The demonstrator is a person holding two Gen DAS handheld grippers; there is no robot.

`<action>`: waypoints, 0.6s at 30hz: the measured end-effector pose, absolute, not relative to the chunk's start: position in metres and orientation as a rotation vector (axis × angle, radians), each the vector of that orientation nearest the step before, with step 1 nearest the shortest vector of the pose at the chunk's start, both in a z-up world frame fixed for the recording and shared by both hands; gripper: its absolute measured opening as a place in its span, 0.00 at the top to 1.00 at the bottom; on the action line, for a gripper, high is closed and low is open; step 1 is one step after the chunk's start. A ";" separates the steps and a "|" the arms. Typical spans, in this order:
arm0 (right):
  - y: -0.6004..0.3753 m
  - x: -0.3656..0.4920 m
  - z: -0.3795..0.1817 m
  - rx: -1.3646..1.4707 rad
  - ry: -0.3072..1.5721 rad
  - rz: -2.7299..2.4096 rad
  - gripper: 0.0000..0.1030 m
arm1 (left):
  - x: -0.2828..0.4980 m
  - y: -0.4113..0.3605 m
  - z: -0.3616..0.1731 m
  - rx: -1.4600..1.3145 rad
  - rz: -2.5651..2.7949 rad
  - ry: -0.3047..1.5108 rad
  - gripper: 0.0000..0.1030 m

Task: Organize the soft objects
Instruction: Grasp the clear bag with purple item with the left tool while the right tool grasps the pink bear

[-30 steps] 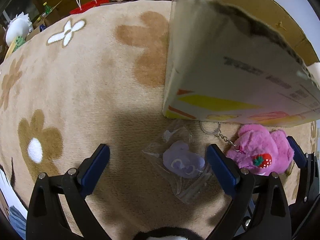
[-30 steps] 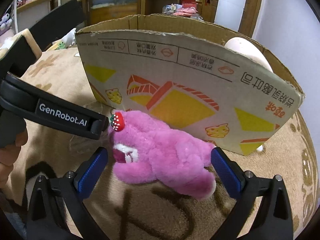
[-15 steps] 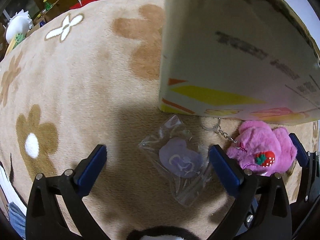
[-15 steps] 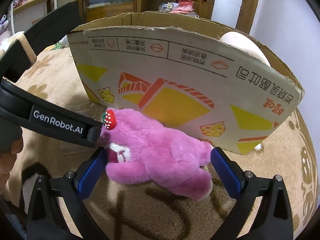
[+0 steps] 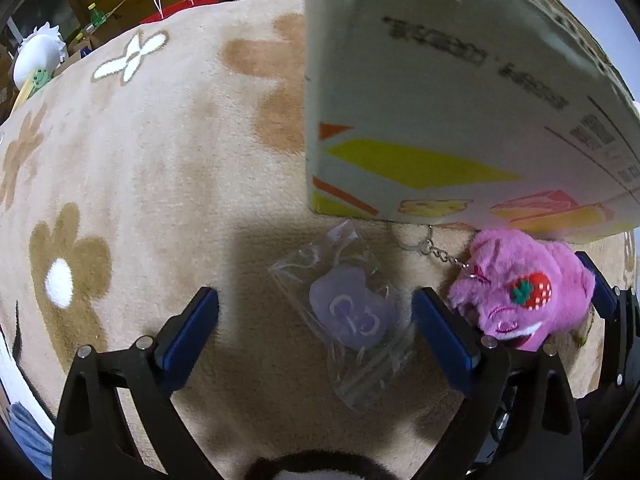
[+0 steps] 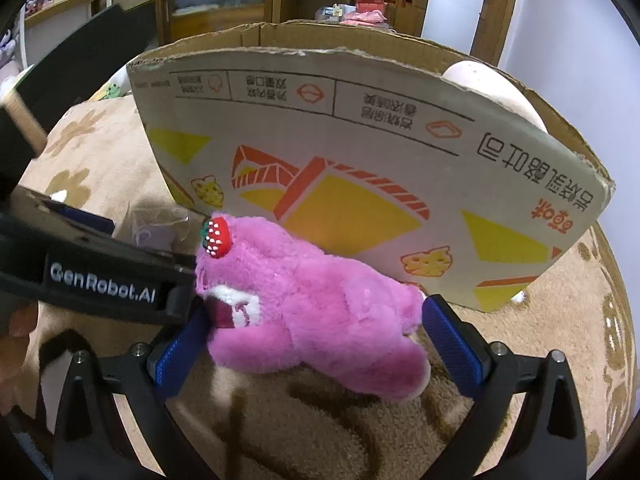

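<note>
A pink plush bear [image 6: 312,304] with a strawberry on its head and a key chain lies on the beige flowered blanket [image 5: 140,168]; it also shows in the left wrist view [image 5: 520,288]. My right gripper [image 6: 316,344] is open, its blue pads on either side of the bear. A small purple soft toy in a clear bag [image 5: 352,312] lies between the open fingers of my left gripper [image 5: 316,332]. A printed cardboard box [image 6: 360,168] stands just behind both; it also shows in the left wrist view [image 5: 440,100].
A cream round plush [image 6: 492,84] sticks up inside the box. A white plush with a green frog [image 5: 36,60] and a red bag [image 5: 180,0] sit beyond the blanket's far edge. Shelves and furniture stand behind the box.
Both grippers have moved forward and lower. The right gripper's pads now flank the pink bear more closely. The purple bagged toy sits deeper between the left fingers. Nothing has been gripped.
</note>
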State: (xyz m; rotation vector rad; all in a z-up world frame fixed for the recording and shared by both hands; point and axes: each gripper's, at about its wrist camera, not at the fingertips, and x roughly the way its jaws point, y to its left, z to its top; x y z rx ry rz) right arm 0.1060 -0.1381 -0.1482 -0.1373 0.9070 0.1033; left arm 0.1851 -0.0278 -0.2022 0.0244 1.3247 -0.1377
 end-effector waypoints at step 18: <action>-0.147 0.106 -0.134 -0.125 0.932 0.114 0.13 | 0.173 0.014 -0.187 -0.136 -0.149 1.301 0.75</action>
